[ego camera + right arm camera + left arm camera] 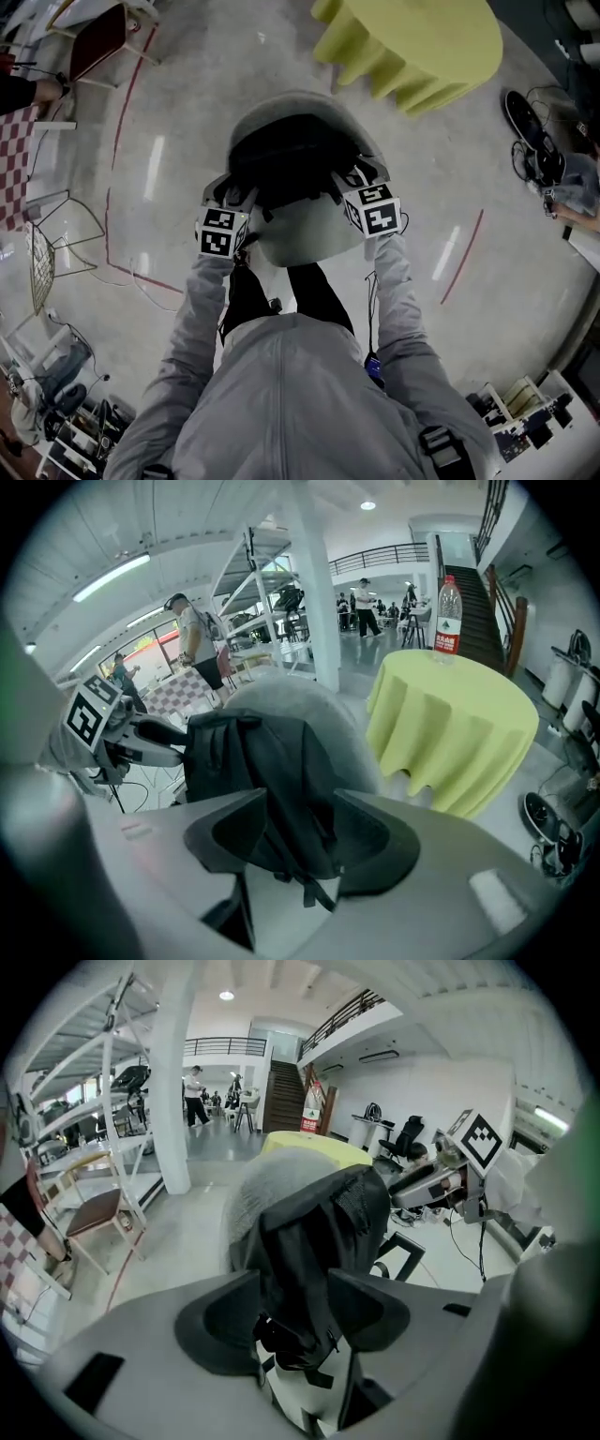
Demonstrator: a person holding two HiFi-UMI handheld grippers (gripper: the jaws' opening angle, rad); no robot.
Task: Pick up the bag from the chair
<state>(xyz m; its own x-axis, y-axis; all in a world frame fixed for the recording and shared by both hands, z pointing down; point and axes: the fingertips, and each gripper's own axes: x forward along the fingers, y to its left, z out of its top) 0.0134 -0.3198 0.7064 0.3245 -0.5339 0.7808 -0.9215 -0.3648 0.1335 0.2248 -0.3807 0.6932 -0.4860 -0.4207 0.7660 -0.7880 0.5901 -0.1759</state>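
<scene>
A black backpack (291, 159) sits upright on a grey shell chair (305, 239), leaning on its backrest. In the head view my left gripper (234, 194) is at the bag's left side and my right gripper (343, 181) at its right side, both low by the seat. The left gripper view shows the bag (319, 1232) standing between the wide jaws of my left gripper (292, 1286), with straps and a buckle hanging at the bottom. In the right gripper view the bag (258, 757) likewise fills the gap of my right gripper (300, 810). Neither gripper's pads visibly press on it.
A round table under a yellow-green cloth (422, 47) stands just beyond the chair, with a bottle (448, 616) on it. A wooden chair with a red seat (98, 42) and a wire chair (56, 244) are at the left. Cables and gear (539, 150) lie at the right.
</scene>
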